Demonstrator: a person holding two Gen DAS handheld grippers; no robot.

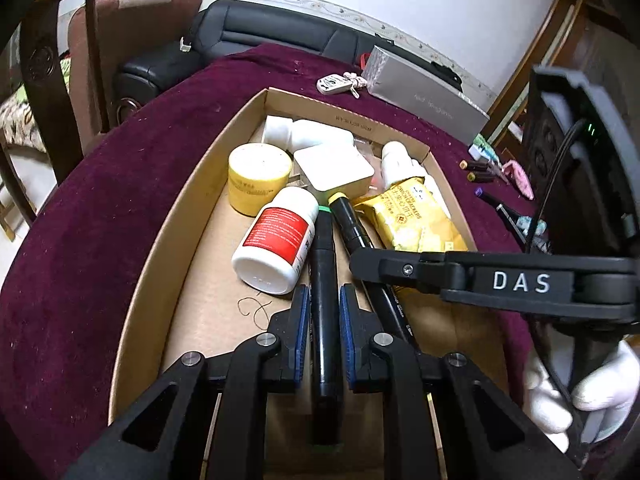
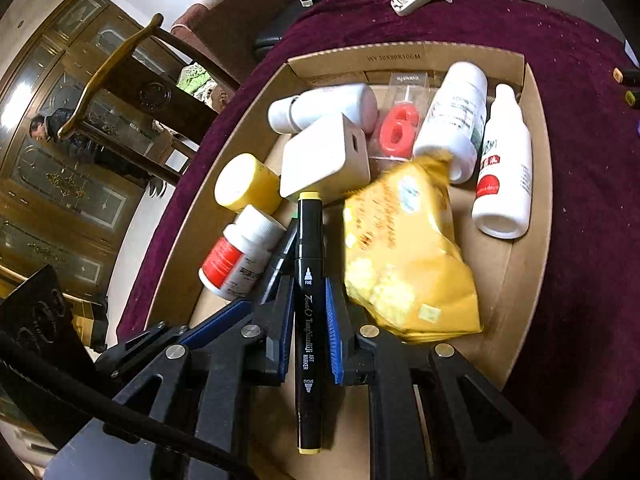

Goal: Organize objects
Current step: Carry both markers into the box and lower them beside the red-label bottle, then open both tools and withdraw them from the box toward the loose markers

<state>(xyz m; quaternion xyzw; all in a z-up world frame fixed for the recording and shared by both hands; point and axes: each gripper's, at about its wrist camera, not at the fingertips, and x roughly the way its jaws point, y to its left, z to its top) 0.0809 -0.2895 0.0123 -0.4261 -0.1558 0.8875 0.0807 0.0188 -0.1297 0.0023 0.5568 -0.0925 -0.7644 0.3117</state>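
Left tongs (image 1: 325,308) pinch a black marker with a green end (image 1: 325,280) between blue ribbed pads, while the right tongs (image 2: 309,300) grip a black marker with yellow ends (image 2: 307,288) the same way; both pairs point steeply down into an open cardboard box (image 1: 160,256) and stand side by side over its near end. In the left view the right tongs' black arm crosses in from the side, held by a hand in a white glove (image 1: 592,392). Each marker is a slim, smooth plastic stick lying lengthwise between its pads, tip toward the far end of the box.

Inside the plain brown box lie five white plastic bottles, one with a red label (image 1: 276,240) touching the green-ended marker, a squat yellow tub (image 1: 258,178), a white rounded block (image 2: 326,160), a crinkled yellow snack packet (image 2: 404,264) and a red candle shaped like a six (image 2: 398,130) in clear wrapping.

Dark red velvet covers the round surface (image 1: 100,208) beneath. Outside the box rest a key fob (image 1: 334,83), a long grey carton (image 1: 424,88) and several more markers (image 1: 480,168).
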